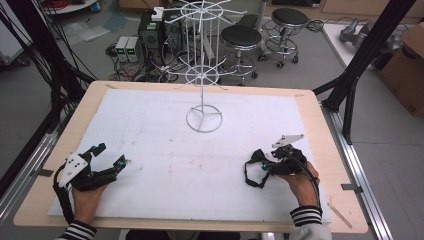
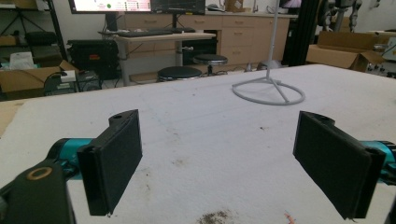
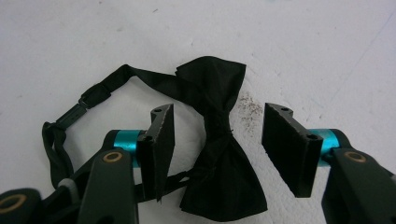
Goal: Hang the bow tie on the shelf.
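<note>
A wooden table (image 1: 60, 145) carries a white foam sheet (image 1: 200, 165) over most of its top; the sheet is marked with faint brownish stains near the middle. At the far centre of the sheet stands a white wire rack (image 1: 203, 75), upright on a ring base, with two tiers of spoked arms; in the left gripper view its ring base (image 2: 269, 91) lies ahead and to the right. The left gripper (image 1: 111, 155) rests low at the near left of the sheet, held in a hand (image 1: 87, 200) with a striped sleeve; its jaws are spread wide with bare sheet between them (image 2: 217, 163). The right gripper (image 1: 265, 162) sits at the near right, gripped by the other hand (image 1: 300, 185); its jaws are also spread, one on either side of a black bow tie (image 3: 215, 140), touching neither pad; the tie lies flat on the sheet, its strap (image 3: 84, 105) looping off to the left.
</note>
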